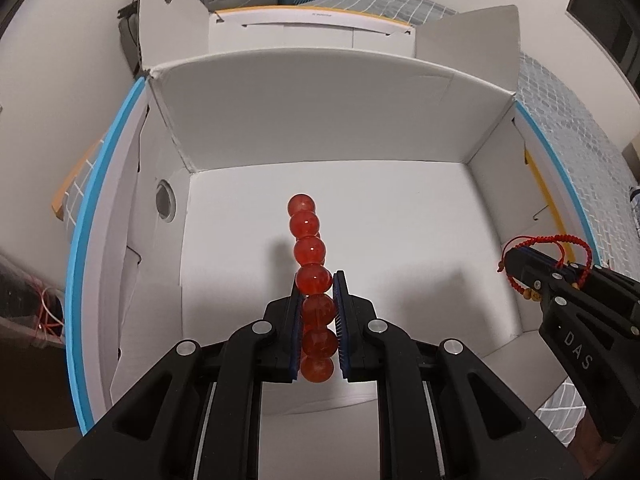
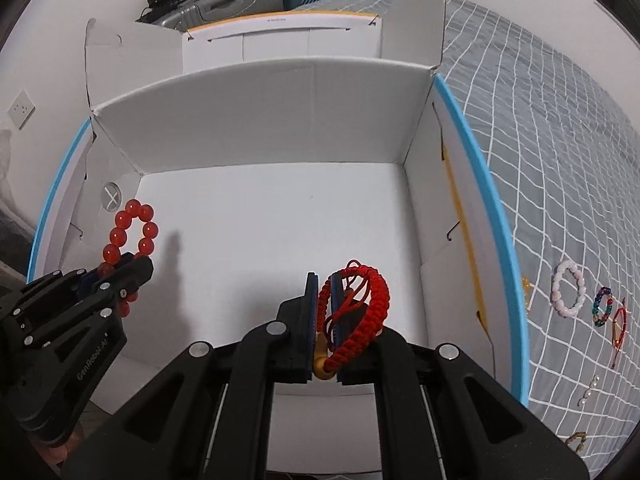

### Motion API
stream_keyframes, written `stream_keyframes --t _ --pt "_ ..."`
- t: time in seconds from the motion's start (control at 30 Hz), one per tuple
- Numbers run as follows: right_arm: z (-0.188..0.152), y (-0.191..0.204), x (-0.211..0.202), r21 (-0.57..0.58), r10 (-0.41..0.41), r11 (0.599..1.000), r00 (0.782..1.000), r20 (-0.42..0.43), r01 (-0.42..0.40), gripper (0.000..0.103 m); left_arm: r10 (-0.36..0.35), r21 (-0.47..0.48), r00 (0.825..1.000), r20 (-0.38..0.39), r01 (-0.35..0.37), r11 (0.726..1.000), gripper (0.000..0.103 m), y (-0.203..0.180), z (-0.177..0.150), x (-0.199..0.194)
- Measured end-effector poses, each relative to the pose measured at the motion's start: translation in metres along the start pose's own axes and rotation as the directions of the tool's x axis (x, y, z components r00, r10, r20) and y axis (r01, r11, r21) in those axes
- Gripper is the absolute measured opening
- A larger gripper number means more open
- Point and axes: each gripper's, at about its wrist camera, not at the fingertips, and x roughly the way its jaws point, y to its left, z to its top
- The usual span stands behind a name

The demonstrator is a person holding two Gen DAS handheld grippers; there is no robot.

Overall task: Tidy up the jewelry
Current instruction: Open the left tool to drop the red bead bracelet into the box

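Observation:
An open white cardboard box [image 1: 320, 120] [image 2: 260, 112] with blue-edged sides fills both views, and its floor is bare. My left gripper [image 1: 316, 280] [image 2: 138, 262] hangs over the box, shut on a red glass bead bracelet [image 1: 308, 248] [image 2: 132, 232] that stands edge-on between the blue pads. My right gripper [image 2: 325, 280] [image 1: 510, 256] hovers over the box's right part, shut on a red braided cord bracelet [image 2: 372, 304] [image 1: 560, 242] with a tan bead at its lower end.
On the grey checked bedspread [image 2: 560, 160] right of the box lie a pink bead bracelet [image 2: 568, 294], a multicoloured bead bracelet [image 2: 602, 306], a thin red cord bracelet [image 2: 618, 328] and small pale beads [image 2: 588, 392]. A second white box [image 2: 280, 40] and suitcases stand behind.

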Motion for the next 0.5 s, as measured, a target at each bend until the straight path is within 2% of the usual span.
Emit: stream_keyframes --t 0.27,0.4,0.43,0.47,0.5 --pt "0.006 0.007 0.006 -0.01 -0.001 1.0 1.0 -0.014 0.001 0.008 0.01 -0.004 1.0 -0.011 -0.01 1.0 0.014 0.002 0.0 0.0" --pt "0.005 0.008 0.004 -0.014 -0.004 1.0 1.0 -0.016 0.004 0.008 0.043 -0.007 0.999 0.019 -0.043 0.999 0.016 0.004 0.003 -0.008" --pt "0.005 0.009 0.004 -0.013 -0.004 1.0 1.0 -0.017 0.003 0.009 0.045 -0.006 0.999 0.022 -0.045 0.999 0.016 0.005 0.003 -0.01" --pt "0.005 0.009 0.003 -0.013 0.001 1.0 1.0 -0.017 -0.001 0.016 0.043 -0.007 0.999 0.027 -0.043 0.999 0.016 0.005 0.004 -0.014" --pt "0.004 0.01 0.002 -0.013 0.003 1.0 1.0 -0.012 -0.004 0.02 0.043 -0.008 0.999 0.031 -0.042 0.999 0.022 0.006 0.004 -0.017"
